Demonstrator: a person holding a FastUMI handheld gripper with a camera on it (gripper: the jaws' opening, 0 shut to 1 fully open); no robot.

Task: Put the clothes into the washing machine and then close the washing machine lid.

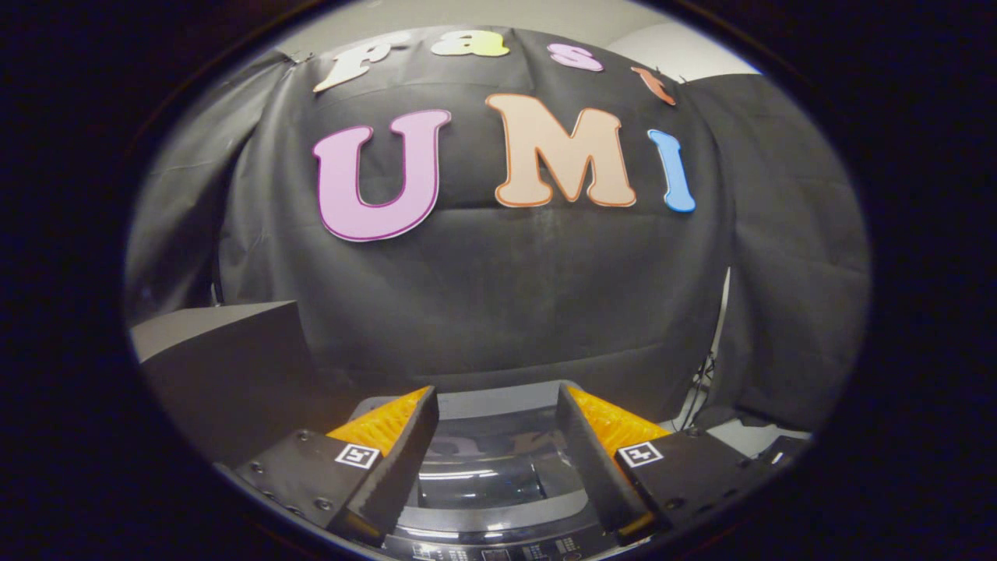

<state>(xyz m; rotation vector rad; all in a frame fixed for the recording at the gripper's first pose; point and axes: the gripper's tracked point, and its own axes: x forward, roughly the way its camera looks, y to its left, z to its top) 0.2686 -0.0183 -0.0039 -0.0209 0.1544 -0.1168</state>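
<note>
The washing machine [498,530] lies directly below and ahead of me, seen from above. Its dark glossy lid [491,467] shows between my fingers and looks flat and down over the tub. The control panel [498,552] runs along the near edge. My gripper [497,401] hovers above the lid, open, with nothing held between its fingers. No clothes can be seen from here.
A grey box-like surface [210,327] stands to the left of the machine. The booth's black cloth wall [498,296] hangs close behind the machine. A pale floor patch and cables [705,389] show at the right.
</note>
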